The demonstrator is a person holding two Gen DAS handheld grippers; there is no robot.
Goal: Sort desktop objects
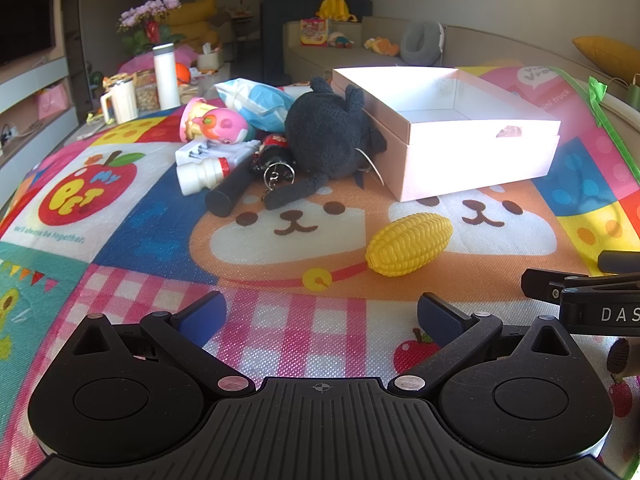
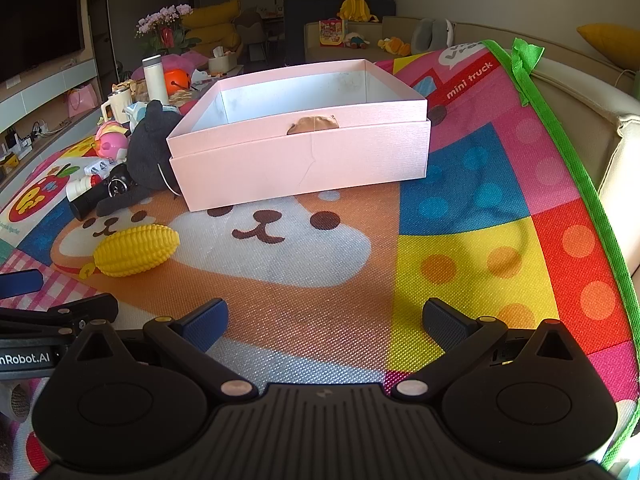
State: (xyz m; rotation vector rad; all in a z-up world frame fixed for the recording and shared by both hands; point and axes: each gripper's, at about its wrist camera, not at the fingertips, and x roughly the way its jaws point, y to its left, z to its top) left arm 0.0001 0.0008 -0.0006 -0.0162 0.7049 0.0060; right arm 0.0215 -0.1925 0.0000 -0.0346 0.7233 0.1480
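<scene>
The left hand-held gripper (image 1: 320, 316) and the right hand-held gripper (image 2: 326, 318) are both hovering released, jaws spread wide with nothing between them, over the colourful mat (image 1: 132, 236). A yellow toy corn cob (image 1: 409, 245) is lying on its side just ahead of the left hand-held gripper and nearer than the pink box (image 2: 300, 148), well apart from it. The box is sitting open and empty beyond the right hand-held gripper. Left of the box, a dark plush toy (image 1: 326, 136) is leaning against its wall, with a white bottle (image 1: 200, 172) and a black cylinder (image 1: 228, 194) lying beside it
</scene>
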